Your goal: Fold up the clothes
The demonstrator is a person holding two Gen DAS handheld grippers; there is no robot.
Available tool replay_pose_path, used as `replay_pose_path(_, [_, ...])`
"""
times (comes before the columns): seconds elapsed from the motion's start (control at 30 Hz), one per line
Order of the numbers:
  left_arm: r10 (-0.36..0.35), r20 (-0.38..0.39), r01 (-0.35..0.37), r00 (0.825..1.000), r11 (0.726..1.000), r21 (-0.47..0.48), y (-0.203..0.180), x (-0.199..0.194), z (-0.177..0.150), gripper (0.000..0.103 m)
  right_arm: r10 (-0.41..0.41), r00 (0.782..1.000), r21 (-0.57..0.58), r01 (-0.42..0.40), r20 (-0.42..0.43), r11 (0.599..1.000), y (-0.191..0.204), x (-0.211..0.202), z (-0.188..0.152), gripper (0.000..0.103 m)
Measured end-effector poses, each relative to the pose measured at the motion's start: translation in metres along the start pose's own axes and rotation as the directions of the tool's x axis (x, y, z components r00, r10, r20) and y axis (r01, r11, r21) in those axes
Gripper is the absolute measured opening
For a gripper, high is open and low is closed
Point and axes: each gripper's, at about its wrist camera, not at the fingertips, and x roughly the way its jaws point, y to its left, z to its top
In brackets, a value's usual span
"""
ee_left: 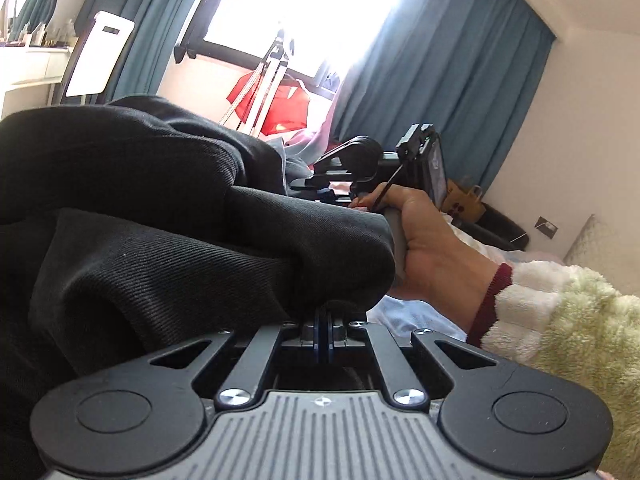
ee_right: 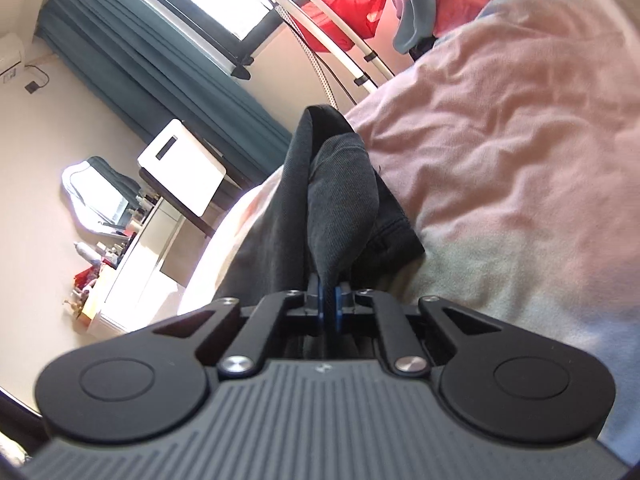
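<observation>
A black ribbed-knit garment is pinched in the closed jaws of the left gripper and of the right gripper, and is held lifted above the pink quilted bed, probably so an edge can be carried over.

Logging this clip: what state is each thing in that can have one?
Left gripper: shut on black garment.
Right gripper: shut on black garment.
Black garment: bunched, lifted at two pinched spots.
Curtains: drawn apart.
Bedding: wrinkled.
</observation>
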Motion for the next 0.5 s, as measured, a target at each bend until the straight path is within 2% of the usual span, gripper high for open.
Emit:
replay_pose_path(0.17, [-0.035, 0.058, 0.035, 0.998, 0.999, -0.002, -0.003, -0.029, 0.002, 0.004, -0.067, 0.990, -0.042, 0.072, 0.124, 0.997, 0.008, -0.088, 0.006, 0.008])
replay_pose_path(0.33, [-0.068, 0.134, 0.067, 0.989, 0.998, 0.013, -0.015, -0.060, 0.006, 0.004, -0.162, 0.965, 0.074, 0.150, 0.208, 0.986, -0.030, -0.182, 0.016, 0.008])
replay_pose_path(0.5, [-0.079, 0.154, 0.080, 0.985, 0.997, 0.002, -0.024, -0.074, 0.013, 0.004, -0.234, 0.935, 0.137, 0.204, 0.266, 0.969, -0.067, -0.278, 0.009, 0.008])
